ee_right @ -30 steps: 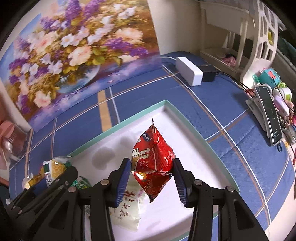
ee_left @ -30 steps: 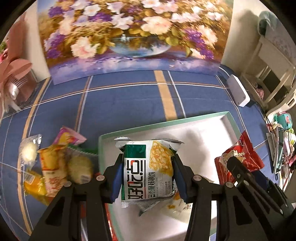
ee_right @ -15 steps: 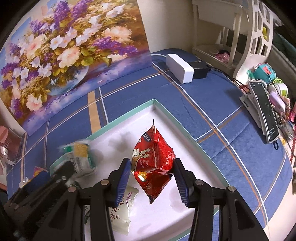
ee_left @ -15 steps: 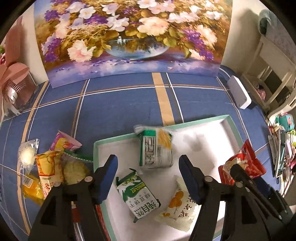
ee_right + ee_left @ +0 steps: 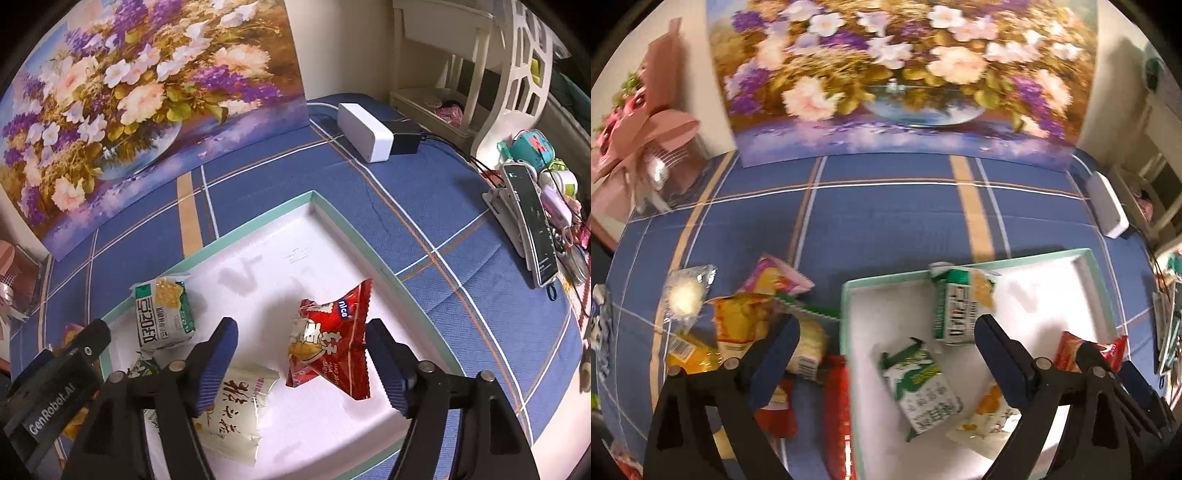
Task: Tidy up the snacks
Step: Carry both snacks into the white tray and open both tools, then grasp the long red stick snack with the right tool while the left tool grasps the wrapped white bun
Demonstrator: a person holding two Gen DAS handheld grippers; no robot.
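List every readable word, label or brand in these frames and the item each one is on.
"GenRobot.AI": side of the left hand-held gripper, seen from the right wrist.
"nice": red snack packet; its smaller Latin line is too small to read.
Green-and-white packet: large non-Latin print, not legible to me.
White packet: brush characters, not legible to me.
Green carton-style packet: blurred.

A: Left wrist view sits above the tray's (image 5: 846,332) left edge, pitched steeply down, facing the flower painting (image 5: 897,74); close range.

B: Right wrist view looks down over the tray's (image 5: 376,236) right half, same heading. Both share the tray, the painting (image 5: 147,92) and the blue cloth (image 5: 886,221).
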